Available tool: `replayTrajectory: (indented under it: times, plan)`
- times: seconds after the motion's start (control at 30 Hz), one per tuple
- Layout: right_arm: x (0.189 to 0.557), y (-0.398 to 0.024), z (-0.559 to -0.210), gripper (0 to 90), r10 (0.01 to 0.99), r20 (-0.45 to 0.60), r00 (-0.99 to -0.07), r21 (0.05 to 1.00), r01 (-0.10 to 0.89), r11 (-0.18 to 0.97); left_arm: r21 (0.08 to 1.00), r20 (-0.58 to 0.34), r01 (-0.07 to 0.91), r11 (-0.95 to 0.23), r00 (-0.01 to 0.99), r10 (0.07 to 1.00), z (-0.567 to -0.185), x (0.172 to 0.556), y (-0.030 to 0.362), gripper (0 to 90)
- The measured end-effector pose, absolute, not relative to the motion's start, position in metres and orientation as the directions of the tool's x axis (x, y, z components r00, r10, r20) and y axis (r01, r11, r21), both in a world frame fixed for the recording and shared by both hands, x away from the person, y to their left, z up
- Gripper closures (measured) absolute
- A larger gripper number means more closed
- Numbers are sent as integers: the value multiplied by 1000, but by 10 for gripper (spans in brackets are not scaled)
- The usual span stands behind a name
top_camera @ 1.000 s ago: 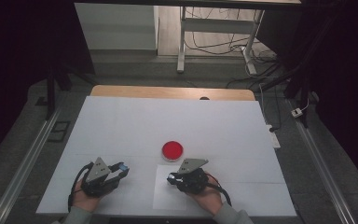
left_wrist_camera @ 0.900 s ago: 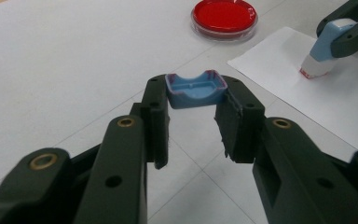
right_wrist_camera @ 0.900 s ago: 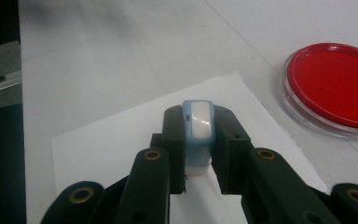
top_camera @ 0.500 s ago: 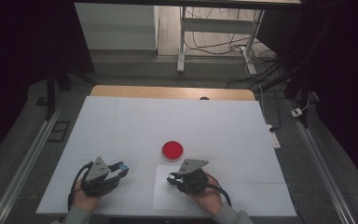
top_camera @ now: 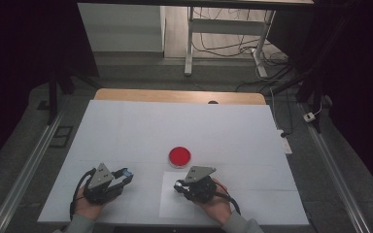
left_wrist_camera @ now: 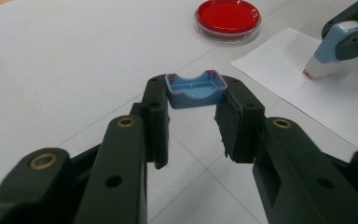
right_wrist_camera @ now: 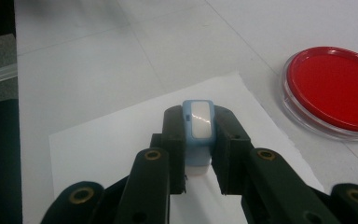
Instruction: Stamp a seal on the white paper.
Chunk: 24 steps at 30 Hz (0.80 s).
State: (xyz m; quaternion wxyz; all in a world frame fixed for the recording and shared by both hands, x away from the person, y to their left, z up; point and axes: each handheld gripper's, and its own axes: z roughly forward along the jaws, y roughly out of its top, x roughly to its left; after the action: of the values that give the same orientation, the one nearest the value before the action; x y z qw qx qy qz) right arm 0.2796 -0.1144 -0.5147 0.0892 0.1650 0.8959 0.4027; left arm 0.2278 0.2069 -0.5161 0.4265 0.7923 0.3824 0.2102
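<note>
My left gripper (left_wrist_camera: 193,100) is shut on a small blue cap (left_wrist_camera: 196,88), held just above the white table near its front left; from above the gripper (top_camera: 125,174) lies in a hand. My right gripper (right_wrist_camera: 198,122) is shut on a blue stamp (right_wrist_camera: 198,128) with a white top label. In the left gripper view the stamp (left_wrist_camera: 328,49) leans with its white, red-edged end touching a white sheet of paper (left_wrist_camera: 317,98). A round red dish (top_camera: 179,156) with a clear rim sits just beyond the paper (top_camera: 171,199), between the two grippers.
The white table cover (top_camera: 175,126) stretches far behind the dish, with a wooden strip (top_camera: 175,95) at its back edge. Metal rails (top_camera: 29,165) run along both sides of the table. Floor cables and a stand lie beyond.
</note>
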Motion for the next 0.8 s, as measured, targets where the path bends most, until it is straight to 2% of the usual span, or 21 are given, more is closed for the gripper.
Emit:
replayTrajectory:
  times: [0.3,0.4,0.8]
  plan:
    - [282,-117,-511,753,376,-1,-927,766,241,596,837,9,426,-343,617,787,-516,228,208,650]
    - [285,-121,-508,753,387,54,-921,798,272,538,837,5,427,-341,617,787,-516,228,208,650]
    - [291,-138,-491,753,415,85,-906,853,282,440,835,5,429,-345,621,784,-517,228,206,650]
